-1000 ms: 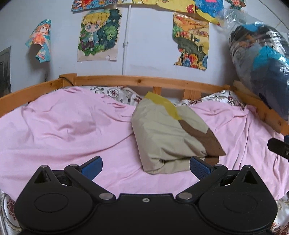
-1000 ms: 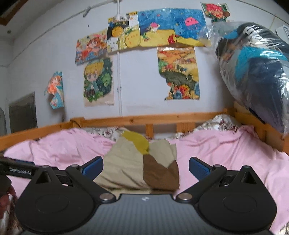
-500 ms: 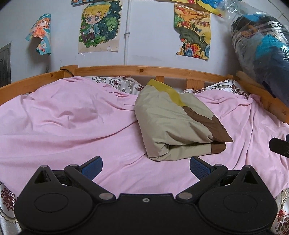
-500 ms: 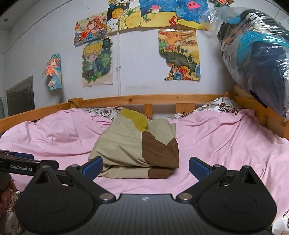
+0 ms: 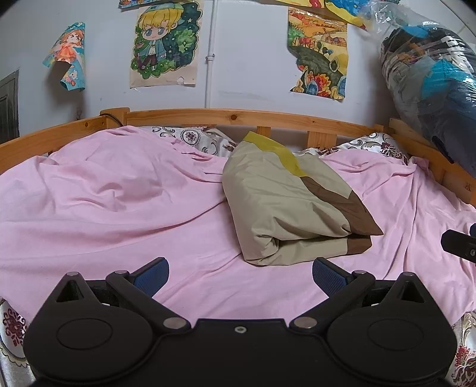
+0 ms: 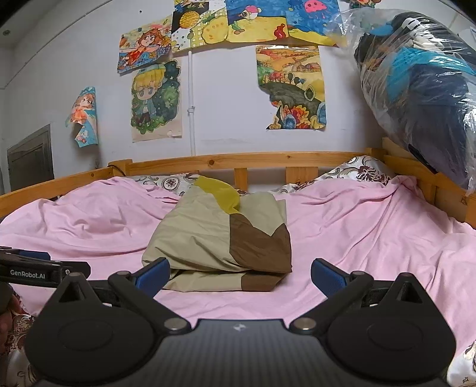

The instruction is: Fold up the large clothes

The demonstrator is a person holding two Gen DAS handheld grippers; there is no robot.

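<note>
Folded garment sitting on the bed, both grippers hanging back empty.

The tan, brown and yellow folded garment [image 5: 285, 202] lies mid-bed on the pink sheet [image 5: 119, 208], around 12 to 1 o'clock from the left gripper [image 5: 239, 272] and dead ahead at 12 from the right gripper [image 6: 239, 272]. Both sets of jaws are spread wide, released, nothing between them, and neither touches the cloth. The left view shows the bundle's thick rolled edge from the side, plus a sliver of the other tool at 3 o'clock. The right view catches the brown patch face-on, the left tool's "GenRobot.AI" label at 9 o'clock, and more of the posters [image 6: 253, 23] up top. The plastic-wrapped bundle [image 6: 416, 89] sits at 2 o'clock over the wooden bed frame [image 6: 253, 157].
</note>
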